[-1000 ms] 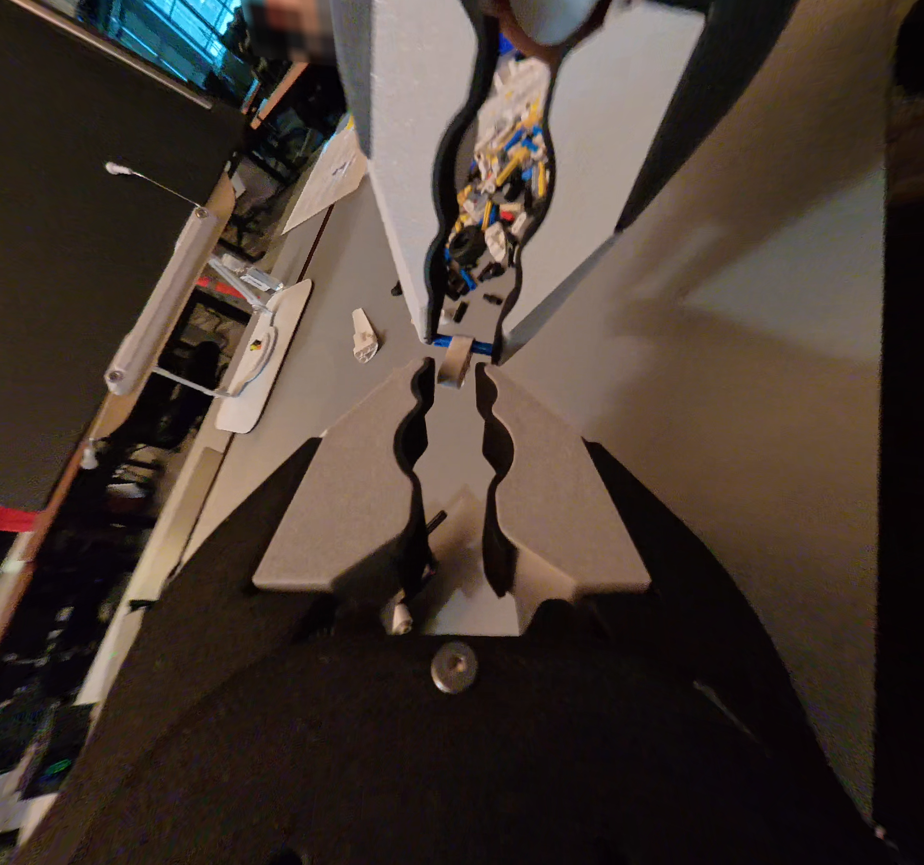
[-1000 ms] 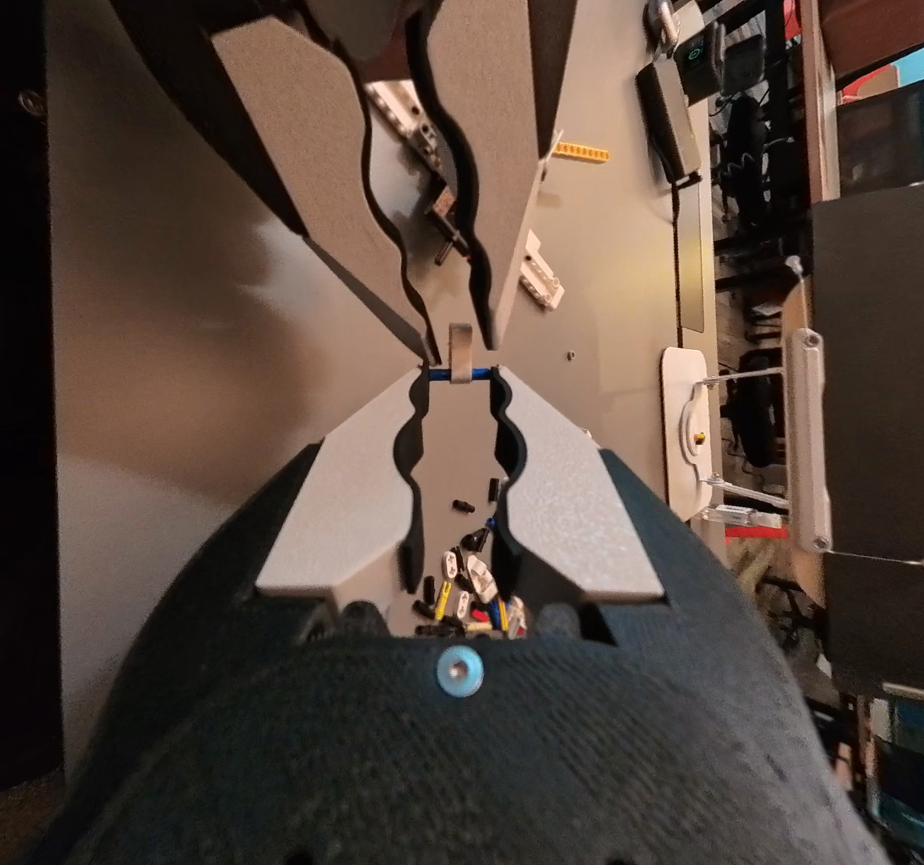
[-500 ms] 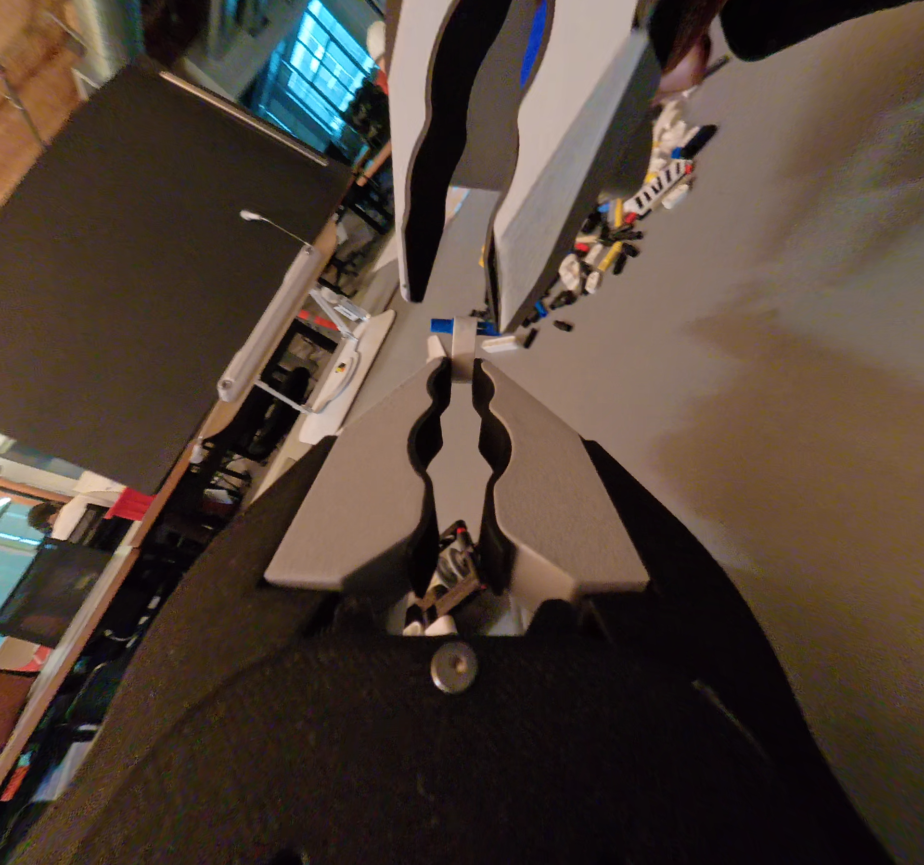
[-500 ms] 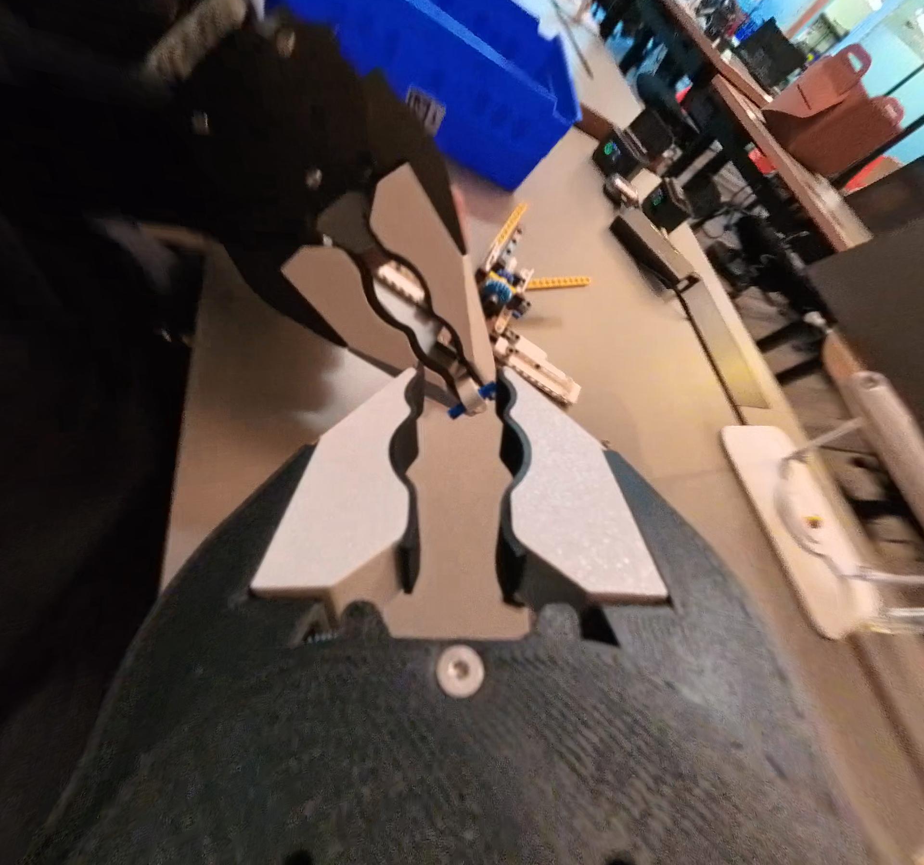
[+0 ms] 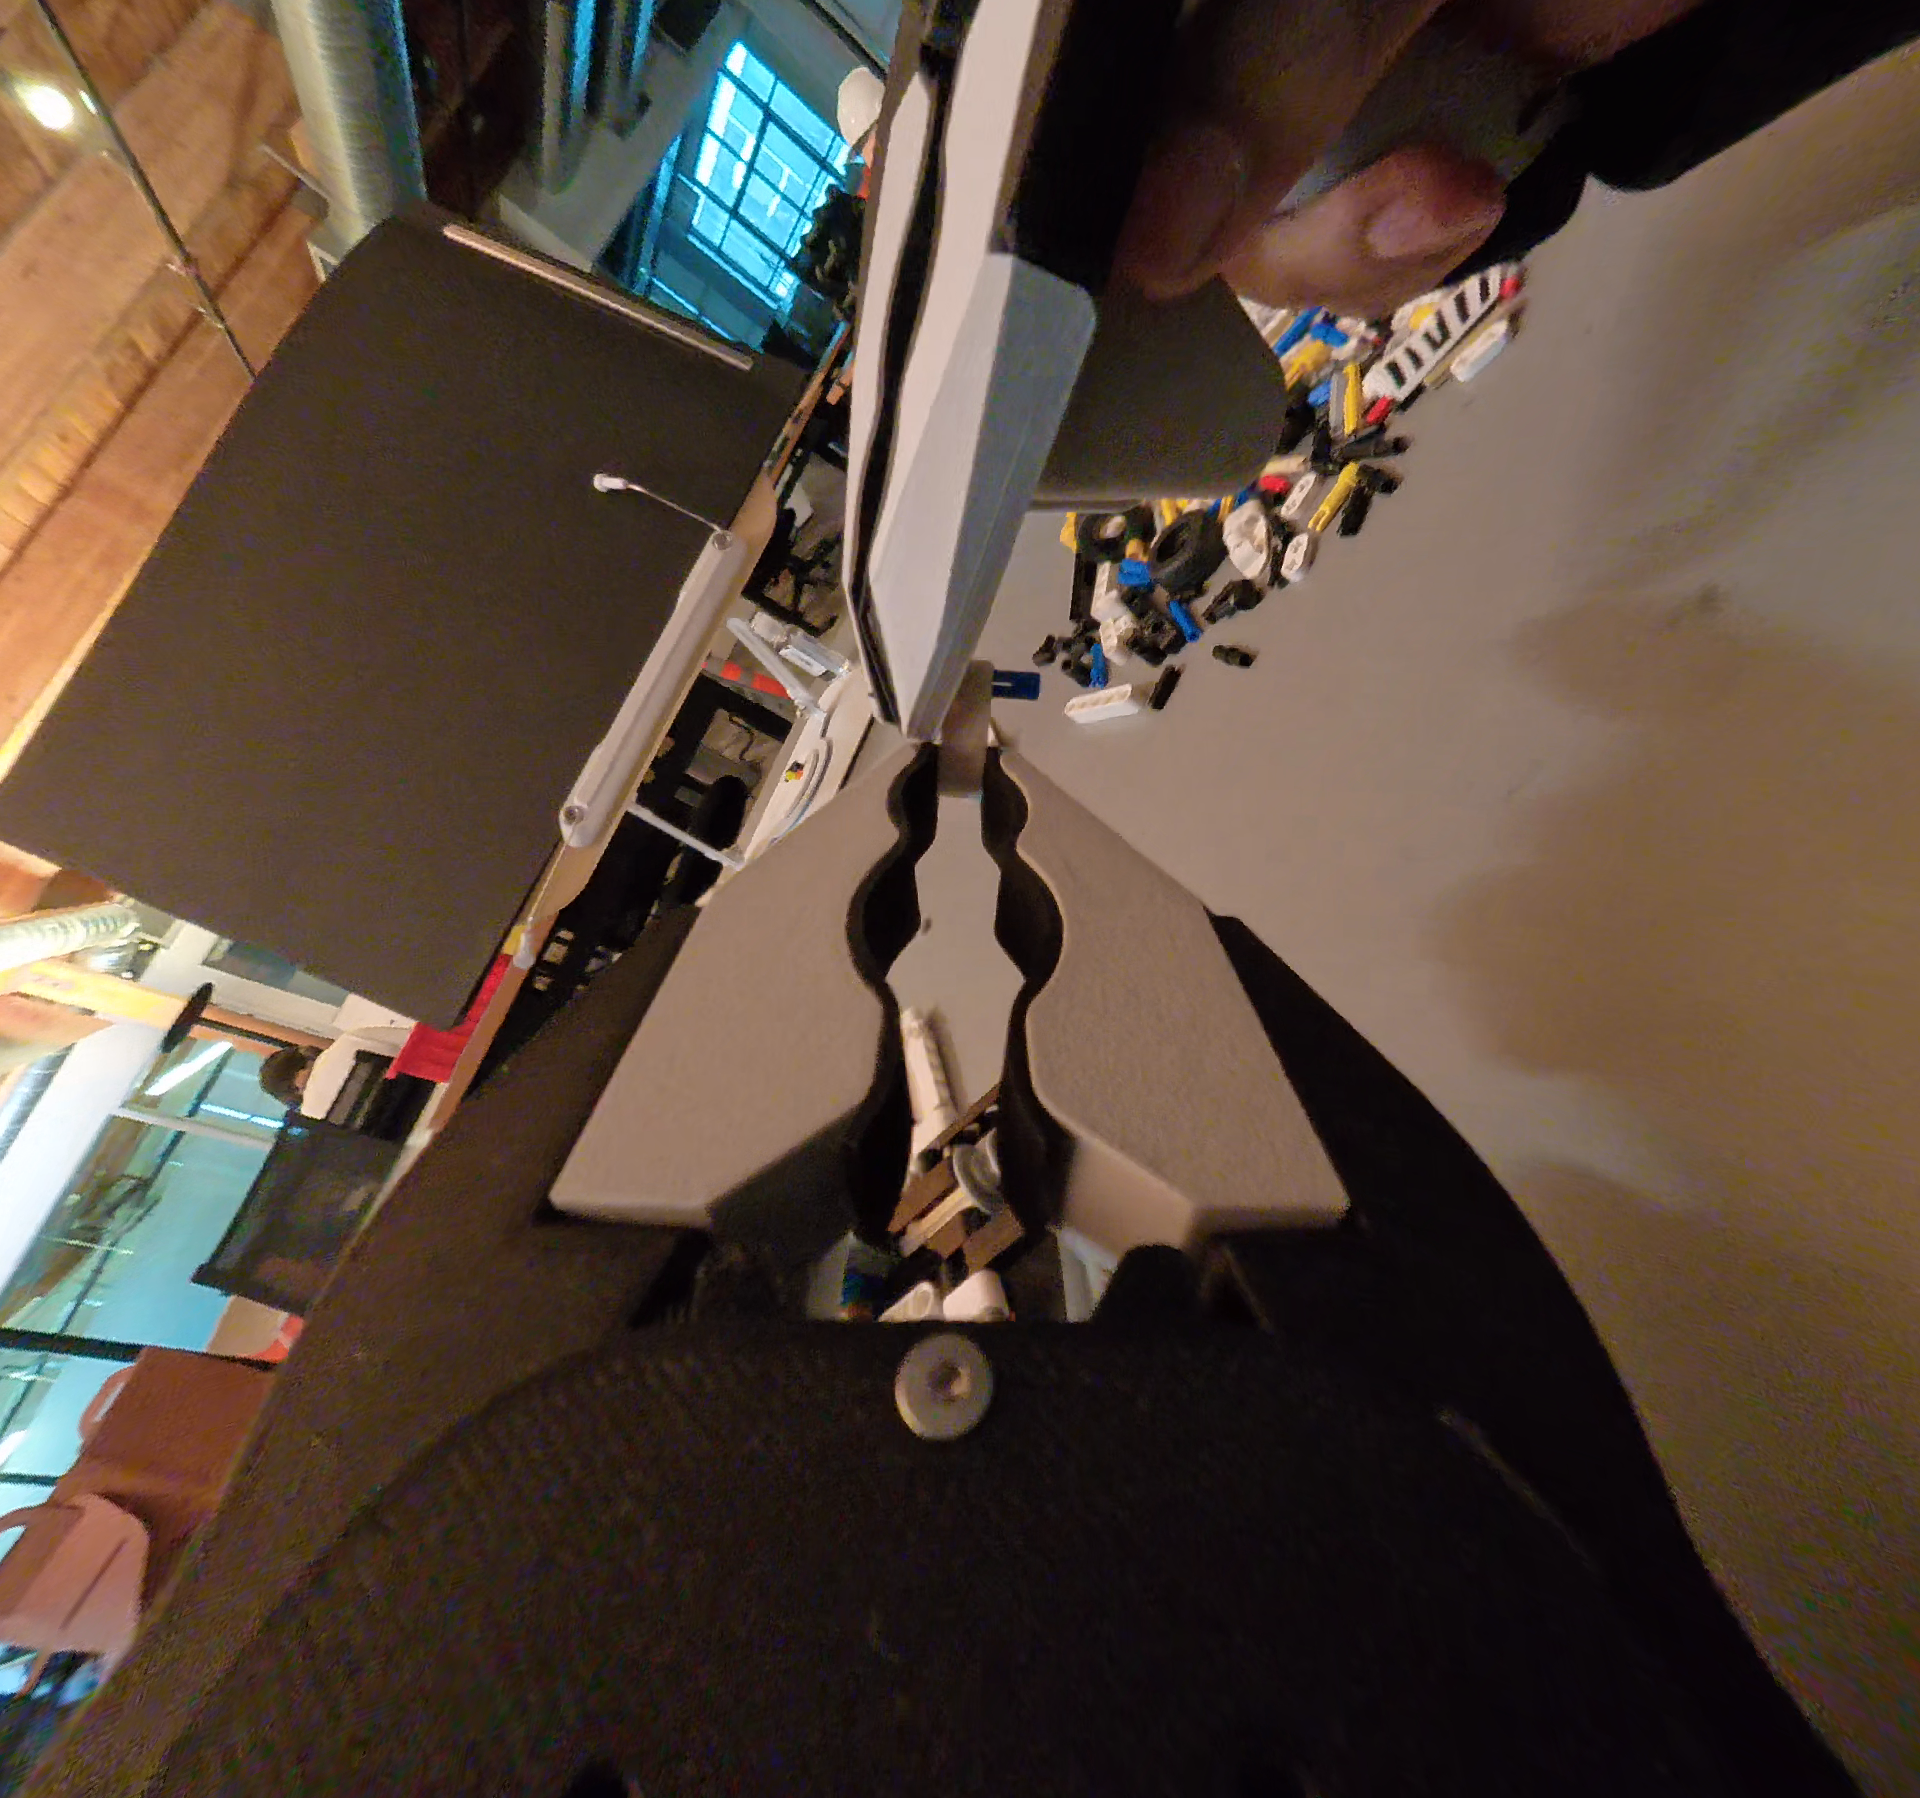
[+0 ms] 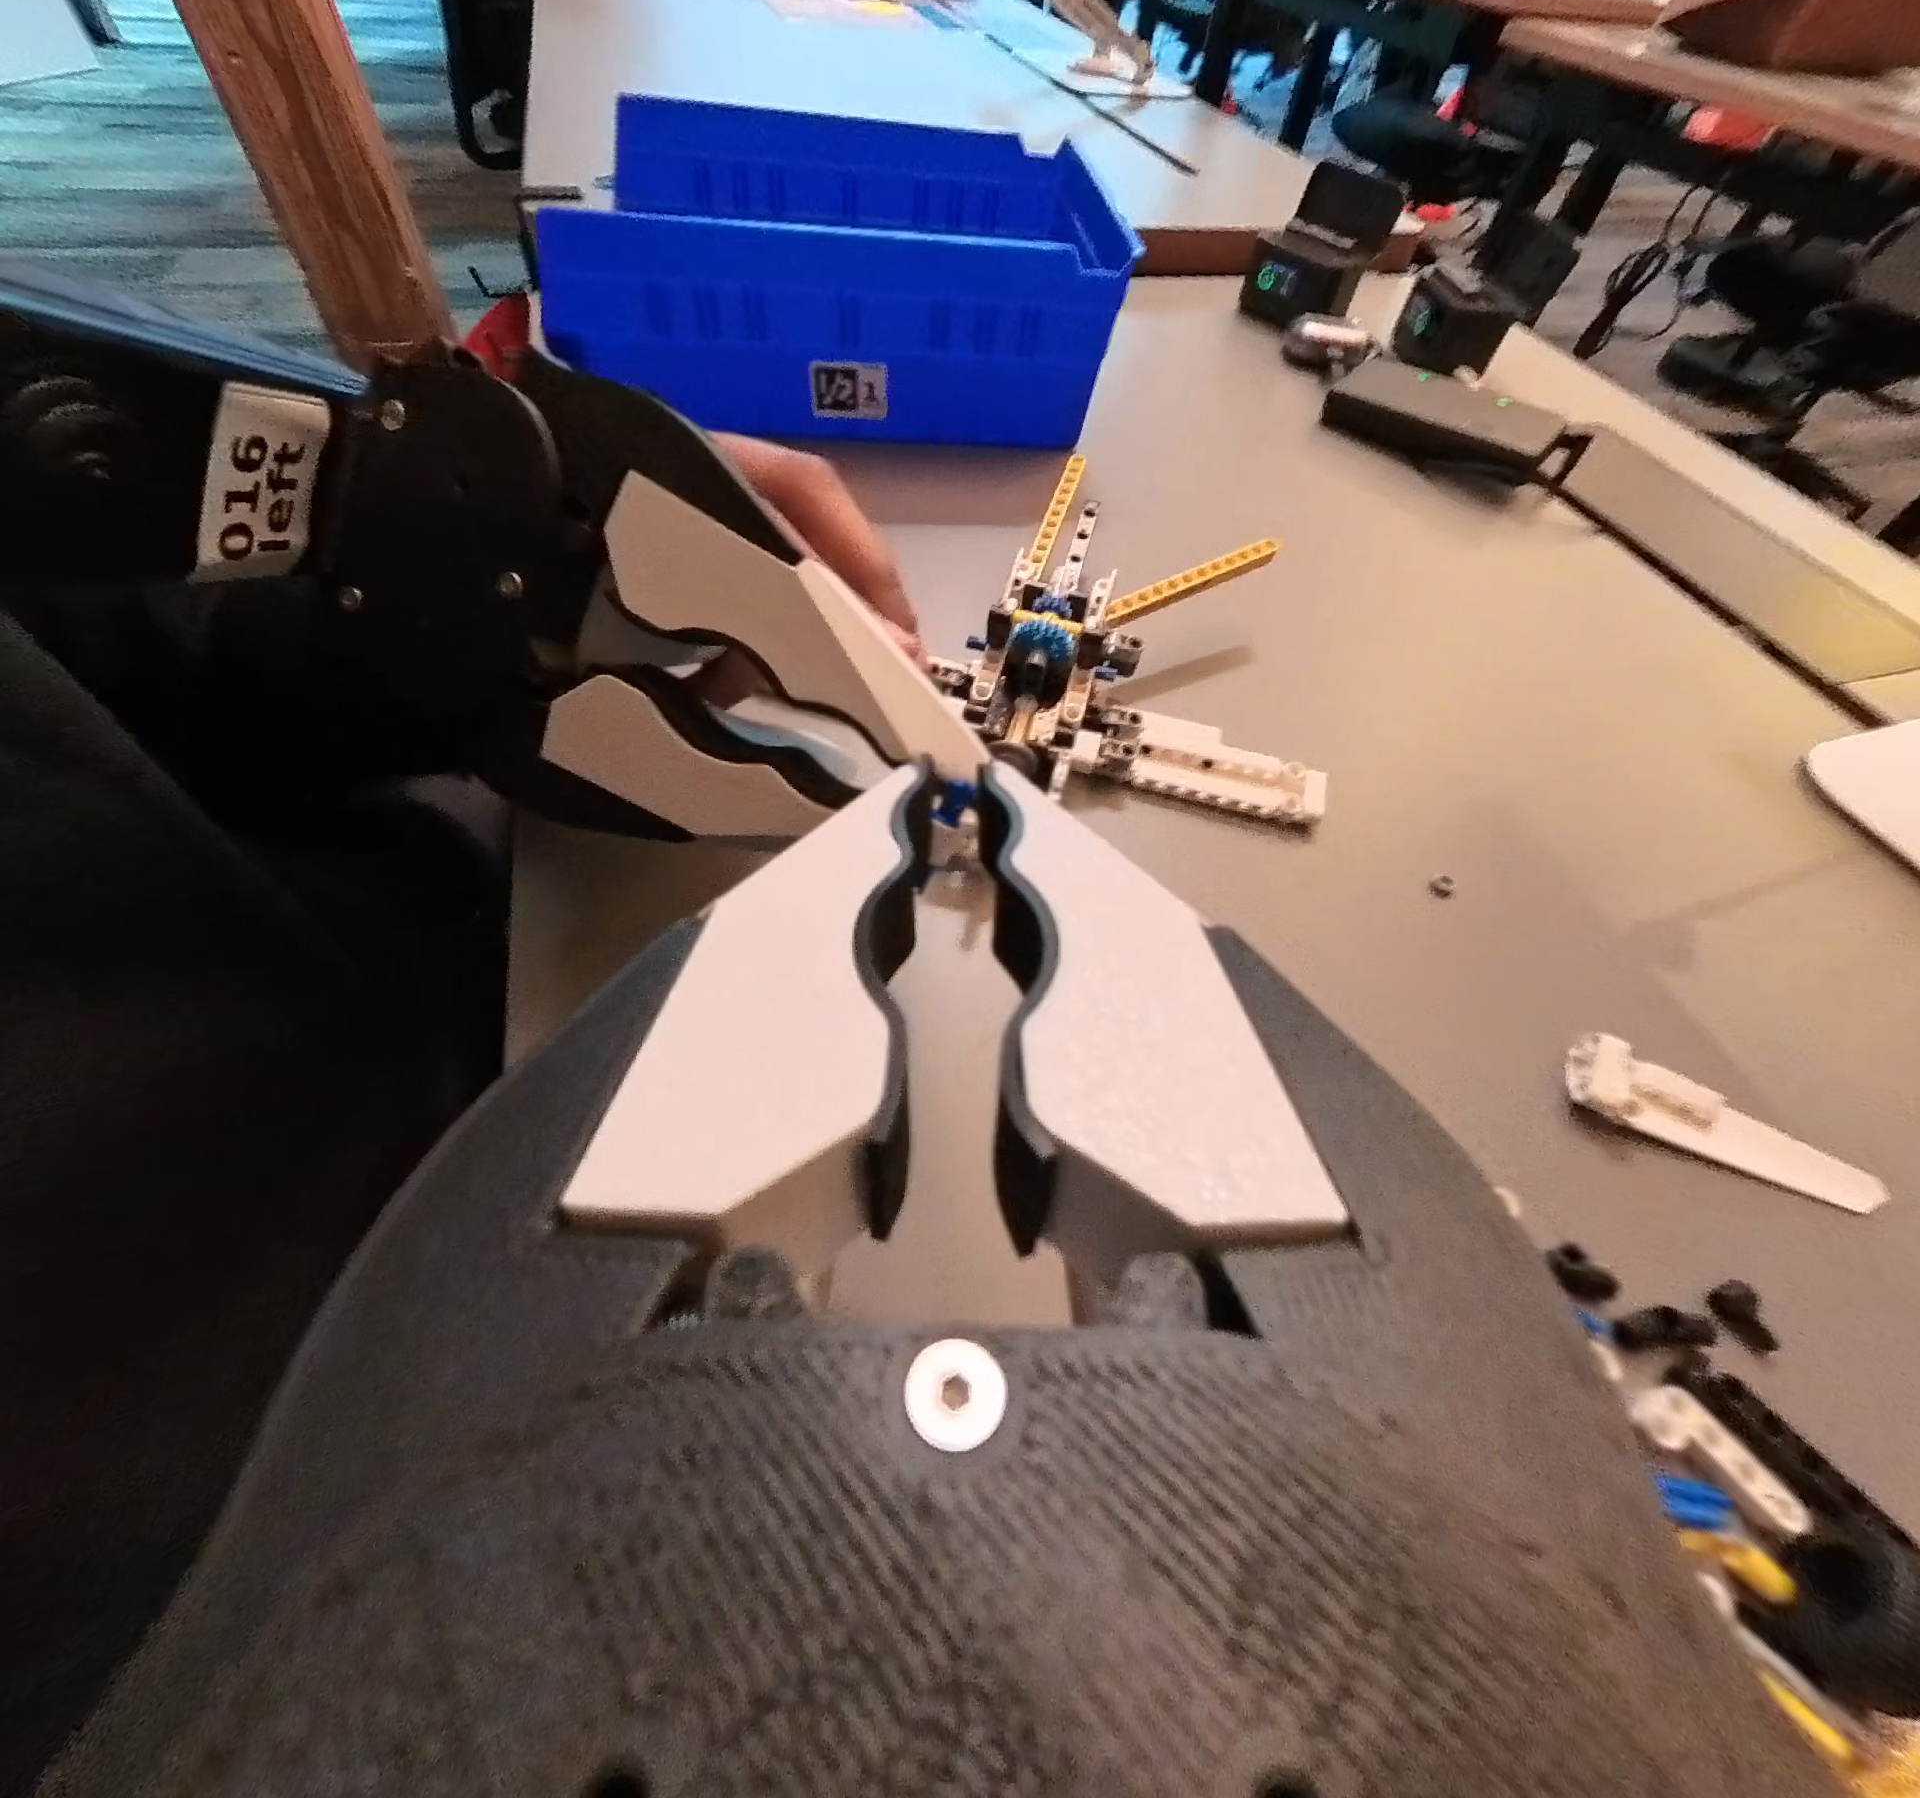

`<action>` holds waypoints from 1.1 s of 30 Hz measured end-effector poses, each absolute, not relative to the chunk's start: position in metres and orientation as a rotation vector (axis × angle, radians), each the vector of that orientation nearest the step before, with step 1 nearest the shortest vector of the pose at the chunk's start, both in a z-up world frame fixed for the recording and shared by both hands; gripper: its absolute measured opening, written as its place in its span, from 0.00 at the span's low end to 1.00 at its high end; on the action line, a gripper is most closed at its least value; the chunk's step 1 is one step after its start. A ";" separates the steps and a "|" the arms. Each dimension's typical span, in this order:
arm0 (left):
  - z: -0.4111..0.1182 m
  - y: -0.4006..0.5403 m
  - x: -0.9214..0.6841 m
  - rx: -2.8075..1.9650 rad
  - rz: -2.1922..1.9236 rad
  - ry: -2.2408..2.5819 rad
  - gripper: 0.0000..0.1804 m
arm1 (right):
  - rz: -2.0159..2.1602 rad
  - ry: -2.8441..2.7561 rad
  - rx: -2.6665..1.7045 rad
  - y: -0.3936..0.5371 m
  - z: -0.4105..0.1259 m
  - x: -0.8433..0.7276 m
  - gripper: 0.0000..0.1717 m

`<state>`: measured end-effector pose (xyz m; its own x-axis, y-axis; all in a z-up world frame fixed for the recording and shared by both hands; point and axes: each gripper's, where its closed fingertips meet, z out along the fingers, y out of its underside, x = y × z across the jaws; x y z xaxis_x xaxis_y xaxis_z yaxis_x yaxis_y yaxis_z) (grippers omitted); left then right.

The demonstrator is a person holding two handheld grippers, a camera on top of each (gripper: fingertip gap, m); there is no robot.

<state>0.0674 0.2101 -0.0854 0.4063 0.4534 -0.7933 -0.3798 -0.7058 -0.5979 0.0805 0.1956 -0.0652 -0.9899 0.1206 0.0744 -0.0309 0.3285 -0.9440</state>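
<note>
Since the earlier frame, the right gripper (image 6: 953,806) has closed on the blue pin (image 6: 951,803). Left gripper (image 5: 958,763) grips the grey bush (image 5: 963,746) carrying that pin, above the table (image 6: 1455,761). Model (image 6: 1060,678) lies beyond; loose parts (image 5: 1226,553) remain unassembled.

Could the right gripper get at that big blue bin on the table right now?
Probably not straight away. The right gripper has its jaws closed on a small blue pin, and the left gripper and a brick model lie between it and the blue bin.
</note>
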 end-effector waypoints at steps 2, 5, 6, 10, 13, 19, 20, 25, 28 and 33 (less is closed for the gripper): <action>-0.088 0.209 0.066 -1.913 1.409 -0.054 0.04 | 1.769 -2.488 -0.154 0.194 -0.068 0.078 0.02; -0.087 0.209 0.066 -1.891 1.411 -0.069 0.04 | 1.852 -2.531 -0.262 0.193 -0.068 0.077 0.02; -0.085 0.209 0.066 -1.870 1.426 -0.067 0.04 | 1.902 -2.529 -0.303 0.192 -0.066 0.076 0.01; -0.082 0.206 0.064 -1.847 1.479 -0.078 0.04 | 2.069 -2.534 -0.450 0.189 -0.061 0.075 0.01; -0.082 0.207 0.065 -1.844 1.465 -0.082 0.04 | 2.128 -2.547 -0.518 0.189 -0.062 0.074 0.01; -0.093 0.204 0.061 -1.988 1.476 -0.082 0.04 | 2.194 -2.512 -0.673 0.185 -0.069 0.064 0.00; -0.094 0.204 0.061 -2.003 1.480 -0.079 0.04 | 2.216 -2.511 -0.698 0.185 -0.071 0.062 0.00; -0.098 0.202 0.060 -2.066 1.437 -0.067 0.04 | 2.351 -2.504 -0.790 0.183 -0.074 0.059 0.00; -0.096 0.201 0.061 -2.083 1.422 -0.067 0.04 | 2.362 -2.495 -0.779 0.183 -0.072 0.059 0.00; -0.095 0.200 0.062 -2.096 1.357 -0.065 0.04 | 2.456 -2.474 -0.821 0.182 -0.070 0.058 0.00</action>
